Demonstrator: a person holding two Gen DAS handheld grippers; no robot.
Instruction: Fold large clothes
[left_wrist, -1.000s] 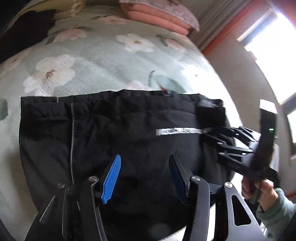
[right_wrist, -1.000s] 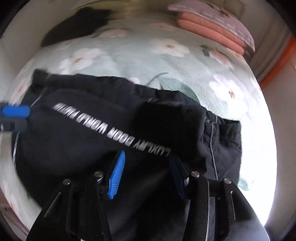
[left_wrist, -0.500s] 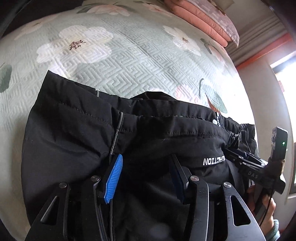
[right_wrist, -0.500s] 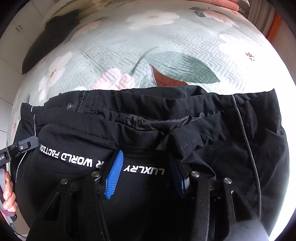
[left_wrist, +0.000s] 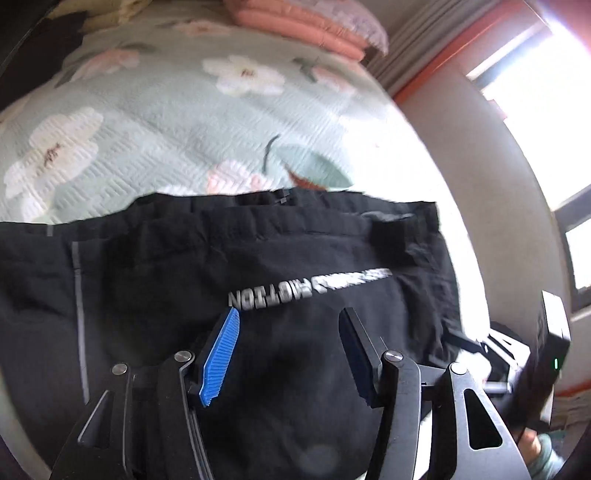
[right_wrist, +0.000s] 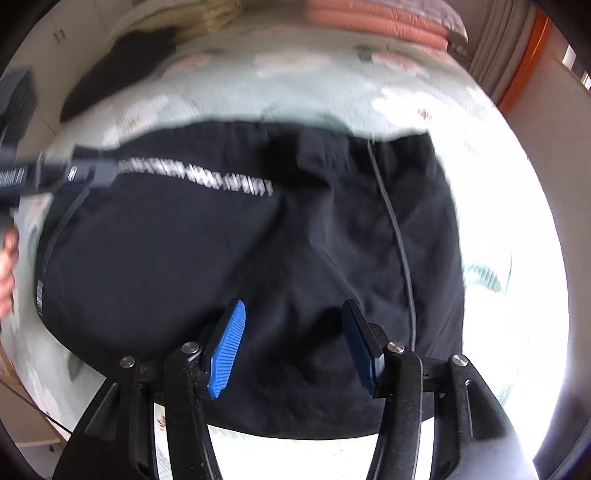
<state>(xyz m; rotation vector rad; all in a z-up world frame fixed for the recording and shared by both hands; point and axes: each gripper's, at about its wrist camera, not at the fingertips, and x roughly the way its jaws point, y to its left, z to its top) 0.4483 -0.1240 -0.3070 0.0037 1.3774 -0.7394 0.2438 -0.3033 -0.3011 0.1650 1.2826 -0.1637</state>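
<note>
Black trousers (left_wrist: 229, 280) with white lettering lie folded on a floral green bedspread (left_wrist: 155, 122); they also show in the right wrist view (right_wrist: 236, 240). My left gripper (left_wrist: 290, 350) is open and empty, held above the trousers' near part. My right gripper (right_wrist: 293, 343) is open and empty above the trousers' near edge. The right gripper body shows at the right edge of the left wrist view (left_wrist: 532, 369), and the left gripper reaches in at the left of the right wrist view (right_wrist: 59, 173). Both views are blurred.
Folded pink blankets (left_wrist: 306, 22) lie at the far end of the bed, also in the right wrist view (right_wrist: 384, 18). A dark garment (right_wrist: 122, 70) lies at the far left. A wall and bright window (left_wrist: 524, 85) stand to the right.
Both grippers have pulled back and up from the trousers; more of the bed and room is in view. Both stay open and empty.
</note>
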